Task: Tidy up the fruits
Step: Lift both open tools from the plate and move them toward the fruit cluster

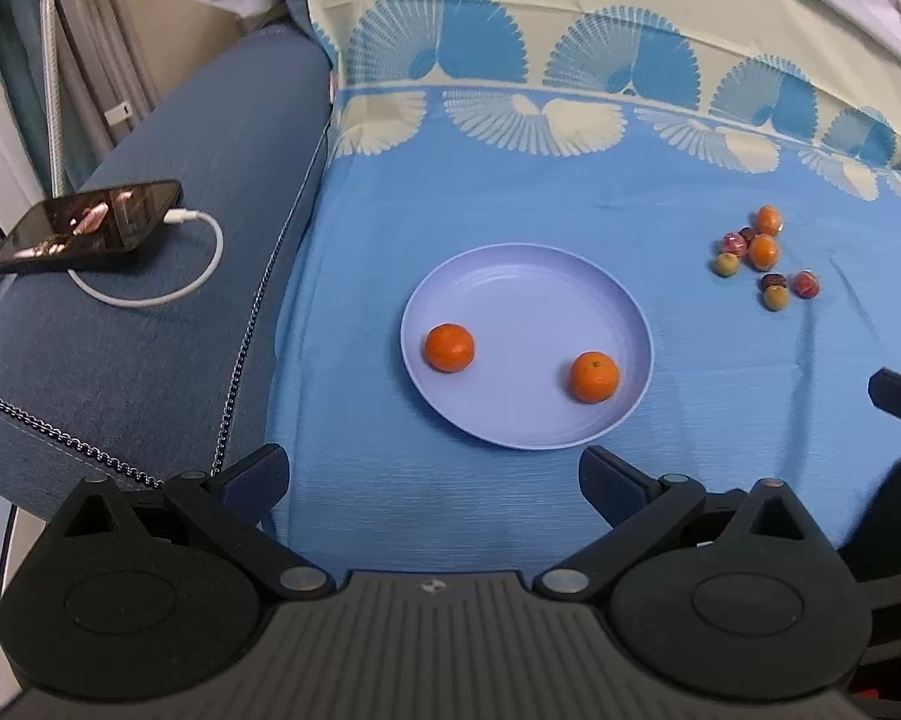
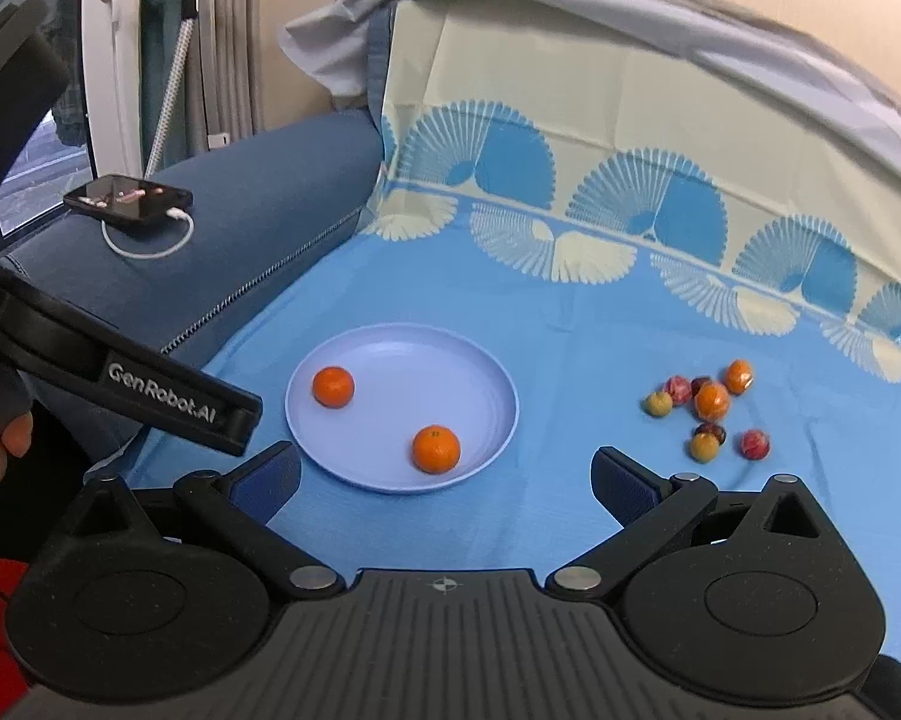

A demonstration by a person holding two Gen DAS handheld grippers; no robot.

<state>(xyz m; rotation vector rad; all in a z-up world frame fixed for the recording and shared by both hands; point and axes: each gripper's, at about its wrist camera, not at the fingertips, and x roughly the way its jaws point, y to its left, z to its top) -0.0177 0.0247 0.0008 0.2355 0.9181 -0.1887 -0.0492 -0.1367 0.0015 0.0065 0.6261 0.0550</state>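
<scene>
Beside plate (image 1: 633, 324), blurry small fruits (image 1: 762, 258)

Blue upholstered sofa (image 2: 258, 222) with a wide, rounded armrest (image 1: 168, 276) on the left, a zip seam (image 1: 252, 324) running along its inner edge. Draped over seat and backrest: a light-blue cloth (image 1: 510, 192) with a cream band and fan-shaped motifs. On the armrest, a dark phone (image 1: 90, 228), screen lit, plugged into a looped white cable (image 1: 204, 264). Behind, a beige wall (image 2: 306, 0), pale curtain folds (image 2: 228, 60) and a white window frame (image 2: 114, 60). Even, soft indoor light.
</scene>
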